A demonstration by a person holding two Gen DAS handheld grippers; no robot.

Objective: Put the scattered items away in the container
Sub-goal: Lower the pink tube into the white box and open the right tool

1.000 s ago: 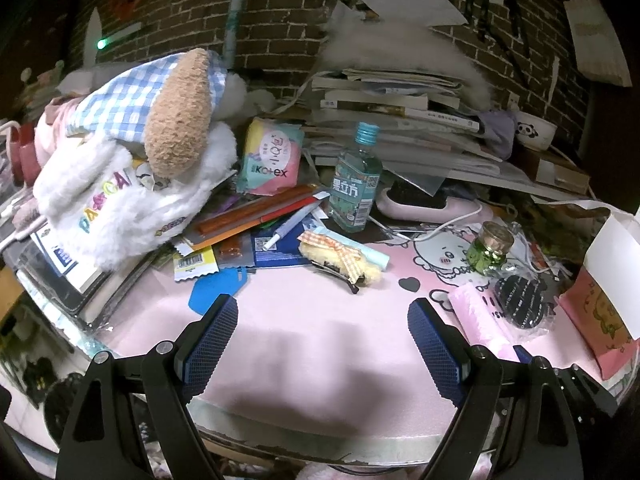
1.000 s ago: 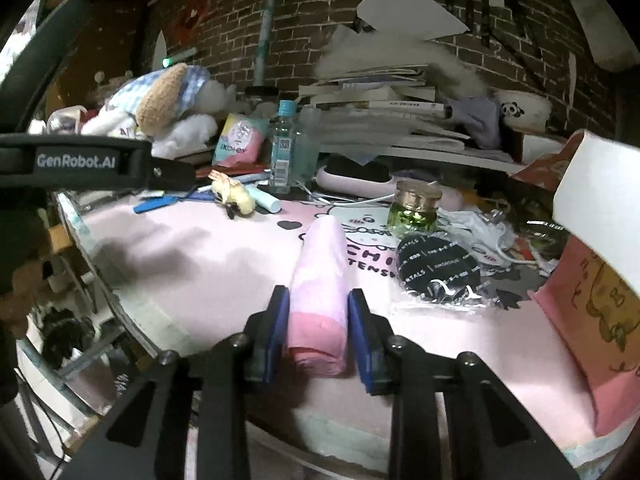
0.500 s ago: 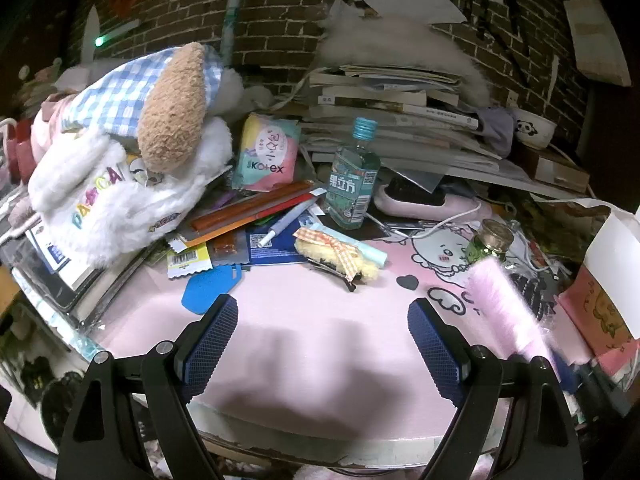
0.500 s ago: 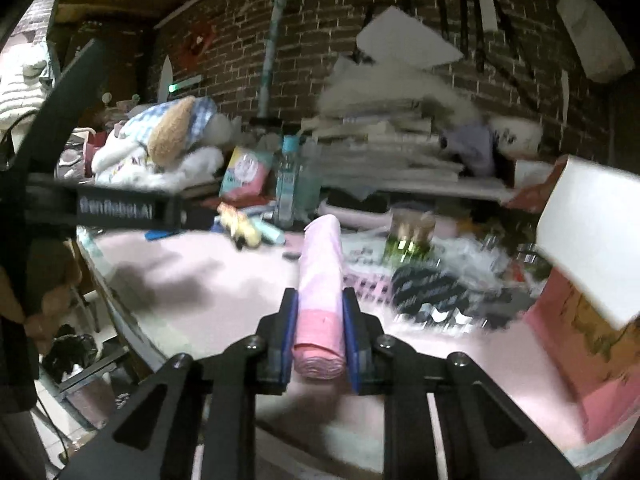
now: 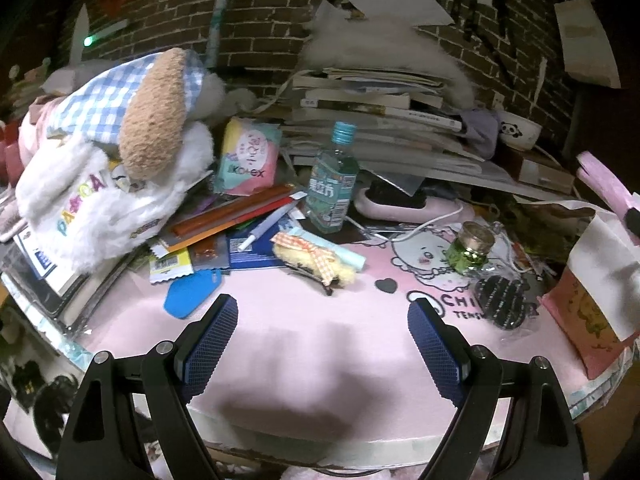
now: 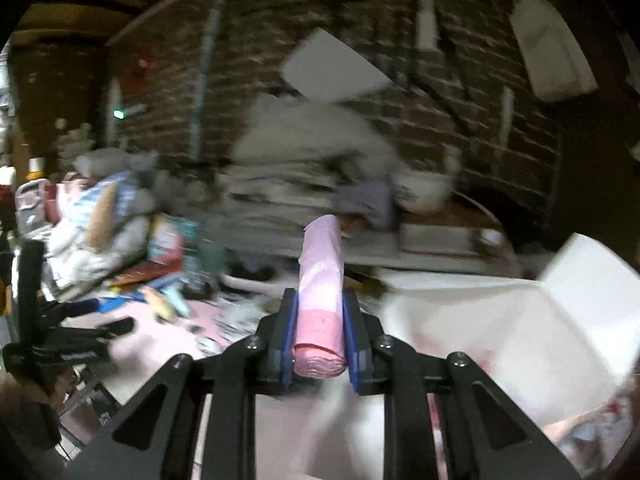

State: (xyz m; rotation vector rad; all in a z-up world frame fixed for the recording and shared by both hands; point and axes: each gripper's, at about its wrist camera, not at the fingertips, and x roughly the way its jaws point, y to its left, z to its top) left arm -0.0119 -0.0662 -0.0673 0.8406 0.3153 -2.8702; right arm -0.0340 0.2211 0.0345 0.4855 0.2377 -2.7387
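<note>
My right gripper (image 6: 320, 312) is shut on a pink roll (image 6: 321, 276) and holds it in the air, high above the pink mat. The same pink roll (image 5: 604, 184) shows at the right edge of the left wrist view, over the open paper bag (image 5: 600, 280). That bag (image 6: 520, 332) appears white inside in the blurred right wrist view, just right of the roll. My left gripper (image 5: 322, 344) stands open low over the bare front of the pink mat (image 5: 304, 320). A green jar (image 5: 470, 246), a black round item (image 5: 500, 300), a yellow hair clip (image 5: 316, 260) and a bottle (image 5: 332, 184) lie on the mat.
A plush toy (image 5: 120, 140) and stationery pile crowd the left; stacked books (image 5: 372, 120) and a panda bowl (image 5: 518, 134) line the back by the brick wall. A blue tag (image 5: 190, 296) lies near my left finger. The table edge (image 5: 320, 436) runs close below.
My right gripper lifted the pink roll off the mat and carried it up and right toward the bag. The left gripper stayed open in place.
</note>
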